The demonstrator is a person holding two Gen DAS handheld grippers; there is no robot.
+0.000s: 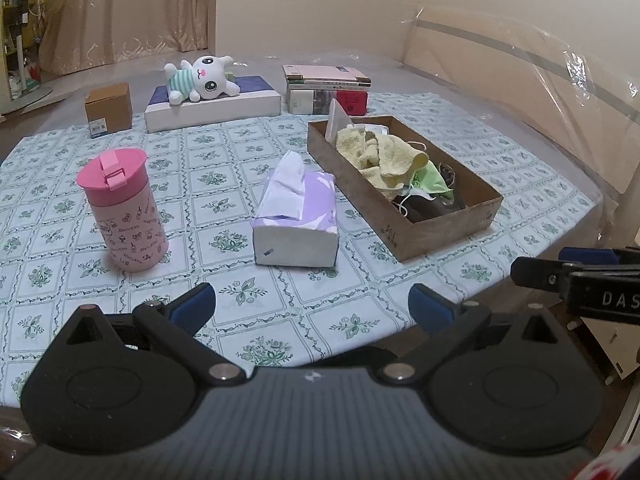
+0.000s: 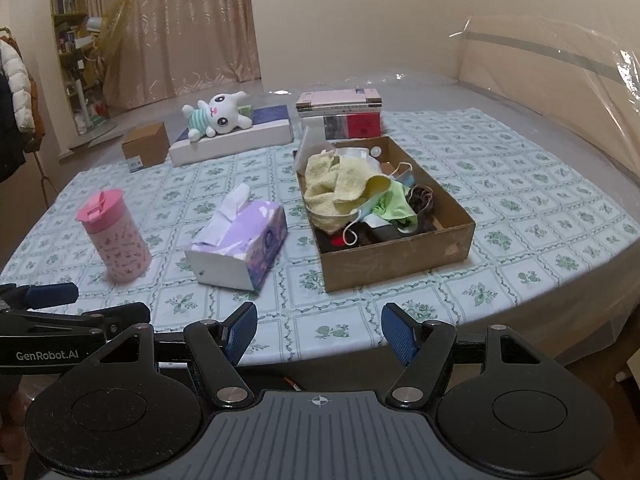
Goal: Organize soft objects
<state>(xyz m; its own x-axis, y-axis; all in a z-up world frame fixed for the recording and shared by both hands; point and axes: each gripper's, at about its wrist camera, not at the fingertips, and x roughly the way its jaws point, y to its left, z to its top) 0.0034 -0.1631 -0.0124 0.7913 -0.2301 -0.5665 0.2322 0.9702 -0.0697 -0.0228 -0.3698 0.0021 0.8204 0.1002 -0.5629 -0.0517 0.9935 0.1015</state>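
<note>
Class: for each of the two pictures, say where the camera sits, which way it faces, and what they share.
Left wrist: on the left gripper, open, facing the table; right gripper enters at right.
Right wrist: on the right gripper, open, same facing; left gripper enters at left.
Shared: pink cup, tissue pack, cardboard box, plush toy.

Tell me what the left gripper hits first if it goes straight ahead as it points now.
Probably the tissue box: it lies ahead of the open left gripper, with only bare tablecloth between. Depth is uncertain; it might touch the cloth first.
</note>
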